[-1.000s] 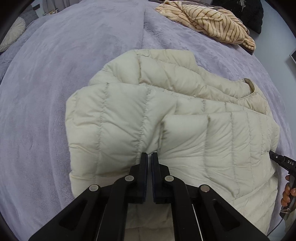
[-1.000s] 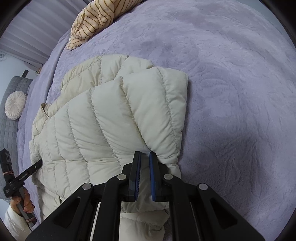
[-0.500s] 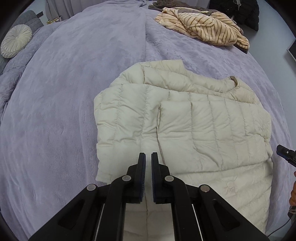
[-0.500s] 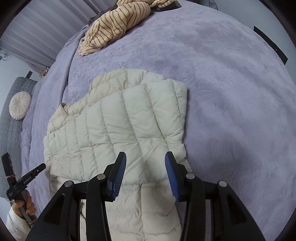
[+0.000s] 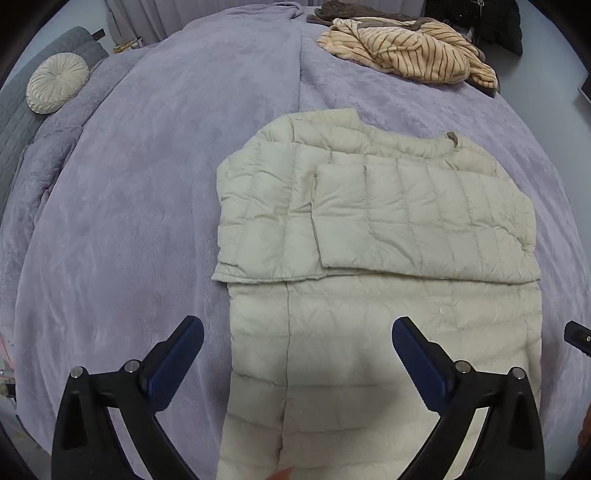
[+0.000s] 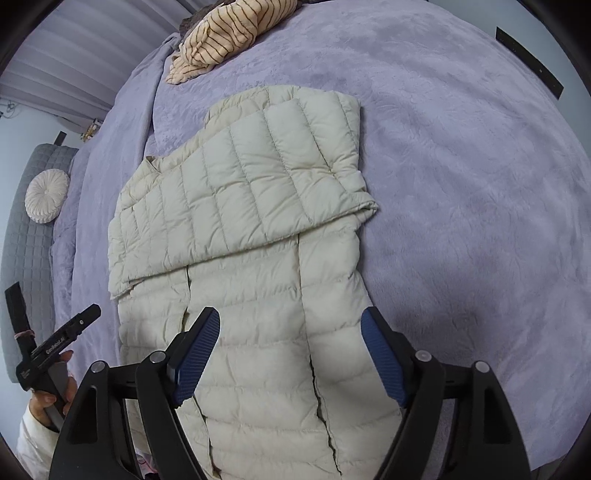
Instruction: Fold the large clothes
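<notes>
Released jacket (image 5: 369,295); hand (image 6: 55,391) right-view only

Cream quilted puffer jacket (image 5: 373,295) flat on purple bedspread (image 5: 147,221), both sleeves folded across chest, collar far end.

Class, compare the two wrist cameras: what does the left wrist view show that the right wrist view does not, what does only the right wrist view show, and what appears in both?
Only the left wrist view: the left claw, open above the jacket's lower half, and black clothing in the far corner.

Only the right wrist view: the right claw, jaws just opened and empty, and the person's hand gripping the other tool's handle.

Both: the cream quilted jacket with sleeves folded across its chest, the purple blanket, the striped garment and the round cushion.
</notes>
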{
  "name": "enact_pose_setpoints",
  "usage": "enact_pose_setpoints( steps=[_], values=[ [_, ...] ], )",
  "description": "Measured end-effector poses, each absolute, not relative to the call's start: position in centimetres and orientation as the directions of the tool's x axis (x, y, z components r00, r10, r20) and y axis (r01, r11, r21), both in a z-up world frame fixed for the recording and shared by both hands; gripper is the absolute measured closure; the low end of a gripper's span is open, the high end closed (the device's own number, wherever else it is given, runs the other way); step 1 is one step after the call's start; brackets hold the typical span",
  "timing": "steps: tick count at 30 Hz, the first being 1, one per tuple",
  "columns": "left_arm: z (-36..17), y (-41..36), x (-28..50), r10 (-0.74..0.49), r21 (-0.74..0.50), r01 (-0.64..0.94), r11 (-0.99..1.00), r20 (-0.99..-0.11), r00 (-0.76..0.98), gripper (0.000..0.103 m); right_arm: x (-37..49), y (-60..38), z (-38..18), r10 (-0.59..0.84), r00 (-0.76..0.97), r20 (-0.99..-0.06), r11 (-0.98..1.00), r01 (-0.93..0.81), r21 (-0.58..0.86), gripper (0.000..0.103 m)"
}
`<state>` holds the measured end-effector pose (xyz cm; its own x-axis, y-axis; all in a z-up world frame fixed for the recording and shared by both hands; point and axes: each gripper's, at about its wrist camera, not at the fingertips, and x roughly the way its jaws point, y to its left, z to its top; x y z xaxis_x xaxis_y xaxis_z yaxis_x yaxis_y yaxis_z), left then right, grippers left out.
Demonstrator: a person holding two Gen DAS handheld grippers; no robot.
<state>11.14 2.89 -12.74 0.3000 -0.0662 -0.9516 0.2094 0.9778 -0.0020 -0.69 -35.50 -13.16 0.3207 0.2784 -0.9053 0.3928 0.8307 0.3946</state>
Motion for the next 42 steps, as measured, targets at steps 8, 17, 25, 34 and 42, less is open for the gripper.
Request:
enact_pose_setpoints(
  steps=[8,17,25,34,42],
  values=[
    [-11.4,3.6,8.2,-0.008,0.034,0.144,0.989,-0.959,0.283,0.001,-3.2,-36.0,-11.8,0.286,0.328,-0.9,0.841,0.365,0.4,0.0],
    [-12.3,8.0,2.8,-0.064,-0.043,0.109,0.993,-0.978,0.198,0.001,-6.2,-37.2,-13.5,0.451,0.265,-0.852,0.79,0.325,0.519,0.0],
    [-16.4,13.0,-0.8,-0.137,-0.129,0.119,0.985,-0.988,0.067,0.001,-10.9,-37.9,-17.8,0.548,0.185,-0.816,0.715,0.402,0.572,0.0],
    [-21.6,14.5,-1.9,-0.286,-0.293,0.179,0.939,-0.956,-0.065,0.001,-16.6,-36.5,-22.1,0.593,0.214,-0.777,0.609,0.512,0.606,0.0],
    [-21.1,12.8,-2.3,-0.388,-0.395,0.241,0.887,-0.918,-0.078,0.014,-17.1,-35.0,-22.7,0.661,0.331,-0.674,0.478,0.506,0.718,0.0]
  ],
)
